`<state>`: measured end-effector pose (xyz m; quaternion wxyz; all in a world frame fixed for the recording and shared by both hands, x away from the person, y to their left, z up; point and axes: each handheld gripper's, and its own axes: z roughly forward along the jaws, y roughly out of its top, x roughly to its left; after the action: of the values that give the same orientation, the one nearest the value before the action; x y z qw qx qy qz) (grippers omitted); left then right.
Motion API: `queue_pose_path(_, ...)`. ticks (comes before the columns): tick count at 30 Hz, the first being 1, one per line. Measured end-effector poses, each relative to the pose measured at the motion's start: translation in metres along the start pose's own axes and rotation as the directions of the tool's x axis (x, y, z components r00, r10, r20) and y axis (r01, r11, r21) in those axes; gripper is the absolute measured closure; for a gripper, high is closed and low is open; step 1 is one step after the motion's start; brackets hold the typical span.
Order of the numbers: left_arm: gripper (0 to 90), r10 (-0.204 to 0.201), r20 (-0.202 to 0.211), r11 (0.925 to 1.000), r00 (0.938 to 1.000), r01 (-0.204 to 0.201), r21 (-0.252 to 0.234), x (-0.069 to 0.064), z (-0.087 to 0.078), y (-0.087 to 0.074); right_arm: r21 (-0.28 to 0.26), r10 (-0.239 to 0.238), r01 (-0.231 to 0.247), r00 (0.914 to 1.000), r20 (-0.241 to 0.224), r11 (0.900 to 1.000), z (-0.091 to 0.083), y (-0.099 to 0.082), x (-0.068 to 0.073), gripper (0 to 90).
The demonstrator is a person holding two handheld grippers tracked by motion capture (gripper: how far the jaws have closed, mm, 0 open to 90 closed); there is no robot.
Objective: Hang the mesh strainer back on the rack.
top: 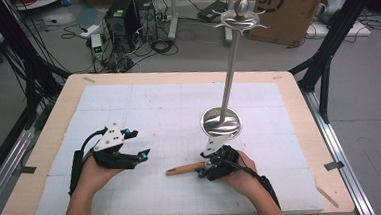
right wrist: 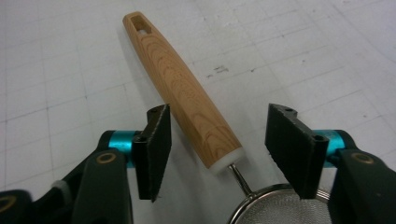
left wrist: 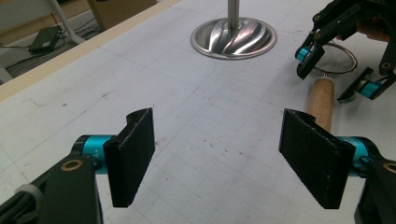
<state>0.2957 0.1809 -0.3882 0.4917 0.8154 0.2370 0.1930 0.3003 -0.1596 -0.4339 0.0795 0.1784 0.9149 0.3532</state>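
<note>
Fingers of the right gripper straddle the wooden-handled wire-mesh strainer, not yet pinching; left gripper waits spread, lift pending.

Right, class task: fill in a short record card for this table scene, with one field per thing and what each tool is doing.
Surface: white gridded mat on a wooden table
Stand: metal pole stand, upright
Strainer: wooden handle, lying flat, mesh bowl towards the right tool
Right tool: jaws either side of the handle's wire end, pads apart from it
Left tool: open, nothing between the jaws
</note>
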Motion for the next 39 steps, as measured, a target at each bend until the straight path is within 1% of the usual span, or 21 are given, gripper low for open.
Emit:
queue_pose_path(1, 27.5, 0.0, 0.0, 1.0, 1.0, 0.0, 0.001, 0.0001, -0.0001, 0.0, 0.015, 0.0, 0.001, 1.0, -0.001, 0.9999, 0.0011, 0.0, 0.0001, 47.4)
queue_pose_path(2, 27.5, -0.002, 0.0, 1.0, 1.0, 0.002, 0.002, 0.0, 0.0002, -0.0001, 0.015, 0.0, 0.001, 1.0, -0.001, 0.9999, 0.0011, 0.0, 0.0001, 47.4)
queue_pose_path(3, 27.6, 0.003, 0.001, 1.0, 1.0, -0.003, 0.008, -0.0011, 0.0015, -0.0002, 0.03, 0.007, -0.006, 0.9995, -0.032, 0.9995, 0.0027, -0.0005, -0.0002, 54.0)
queue_pose_path(4, 27.6, 0.003, 0.001, 1.0, 1.0, -0.003, 0.008, -0.0011, 0.0015, -0.0002, 0.039, 0.004, -0.003, 0.9996, -0.027, 0.9992, 0.0028, -0.0004, 0.0006, 54.2)
queue_pose_path(6, 27.6, 0.01, 0.004, 0.9999, 0.9999, -0.01, 0.013, -0.0021, 0.003, -0.0001, 0.039, 0.002, -0.001, 0.9997, -0.026, 0.9992, 0.0029, -0.0003, 0.0008, 54.5)
queue_pose_path(9, 27.7, 0.015, 0.009, 0.9998, 0.9999, -0.015, 0.016, -0.0032, 0.0038, 0.0002, 0.035, 0.015, -0.014, 0.9997, -0.017, 0.9993, 0.0009, -0.0001, 0.0, 58.7)
queue_pose_path(10, 27.7, 0.014, 0.007, 0.9998, 0.9999, -0.014, 0.014, -0.0033, 0.0038, 0.0003, 0.035, 0.015, -0.014, 0.9997, -0.017, 0.9993, 0.0009, -0.0001, 0.0, 58.7)
queue_pose_path(12, 27.8, 0.012, 0.007, 0.9998, 0.9999, -0.013, 0.013, -0.0029, 0.003, 0.0003, 0.035, 0.035, -0.035, 0.9994, -0.004, 0.9988, -0.0014, -0.0003, -0.0009, 61.6)
queue_pose_path(16, 28.4, 0.012, 0.008, 0.9999, 0.9999, -0.012, 0.01, -0.0032, 0.0026, 0.0004, 0.036, 0.028, -0.028, 0.9996, 0.003, 0.9989, -0.0026, -0.0003, -0.0025, 63.1)
queue_pose_path(17, 28.4, 0.015, 0.014, 0.9998, 0.9998, -0.015, 0.01, -0.0035, 0.003, 0.0005, 0.038, 0.039, -0.04, 0.9989, 0.025, 0.9985, -0.0035, -0.0002, -0.0022, 64.3)
queue_pose_path(20, 28.5, 0.016, 0.014, 0.9998, 0.9998, -0.016, 0.012, -0.0039, 0.0033, 0.0005, 0.033, 0.038, -0.039, 0.999, 0.024, 0.9987, -0.0037, -0.0006, -0.0038, 65.0)
queue_pose_path(22, 28.5, 0.02, 0.015, 0.9997, 0.9997, -0.02, 0.017, -0.0039, 0.0035, 0.0005, 0.034, 0.034, -0.035, 0.9988, 0.034, 0.9988, -0.0039, -0.0007, -0.0044, 65.1)
queue_pose_path(24, 28.5, 0.022, 0.017, 0.9996, 0.9996, -0.022, 0.018, -0.0039, 0.0038, 0.0005, 0.042, 0.03, -0.031, 0.999, 0.033, 0.9986, -0.0034, -0.0007, -0.0043, 63.8)
queue_pose_path(25, 28.6, 0.021, 0.021, 0.9996, 0.9996, -0.022, 0.017, -0.0042, 0.0044, 0.0004, 0.066, 0.03, -0.032, 0.9989, 0.035, 0.9973, -0.0004, -0.0008, -0.0041, 61.6)
queue_pose_path(26, 28.6, 0.021, 0.021, 0.9996, 0.9996, -0.022, 0.017, -0.0042, 0.0044, 0.0004, 0.066, 0.03, -0.032, 0.9989, 0.035, 0.9973, -0.0004, -0.0008, -0.0041, 61.6)
queue_pose_path(27, 28.7, 0.024, 0.023, 0.9995, 0.9994, -0.025, 0.02, -0.0049, 0.0049, 0.0004, 0.069, 0.015, -0.017, 0.9994, 0.032, 0.9975, -0.0007, -0.0001, -0.0043, 63.0)
queue_pose_path(29, 29.2, 0.028, 0.023, 0.9994, 0.9993, -0.029, 0.021, -0.0052, 0.0053, 0.0004, 0.075, 0.017, -0.019, 0.9994, 0.031, 0.997, -0.0007, 0.001, -0.0043, 63.9)
queue_pose_path(32, 29.7, 0.031, 0.03, 0.9992, 0.9991, -0.031, 0.023, -0.0064, 0.0063, 0.0006, 0.083, 0.02, -0.022, 0.9997, 0.015, 0.9963, -0.0011, 0.0019, -0.0058, 67.1)
queue_pose_path(36, 30.6, 0.036, 0.033, 0.9991, 0.9988, -0.037, 0.021, -0.007, 0.0064, 0.0007, 0.09, 0.028, -0.03, 0.9994, 0.018, 0.9955, -0.0006, 0.0034, -0.006, 67.3)
queue_pose_path(37, 30.7, 0.035, 0.035, 0.9992, 0.9988, -0.036, 0.019, -0.0069, 0.0062, 0.0007, 0.102, 0.03, -0.031, 0.9994, 0.018, 0.9943, -0.0011, 0.0044, -0.0056, 67.3)
queue_pose_path(39, 30.9, 0.035, 0.033, 0.9992, 0.9988, -0.036, 0.019, -0.0067, 0.0054, 0.0008, 0.101, 0.029, -0.03, 0.9995, 0.016, 0.9944, -0.001, 0.0042, -0.006, 67.2)
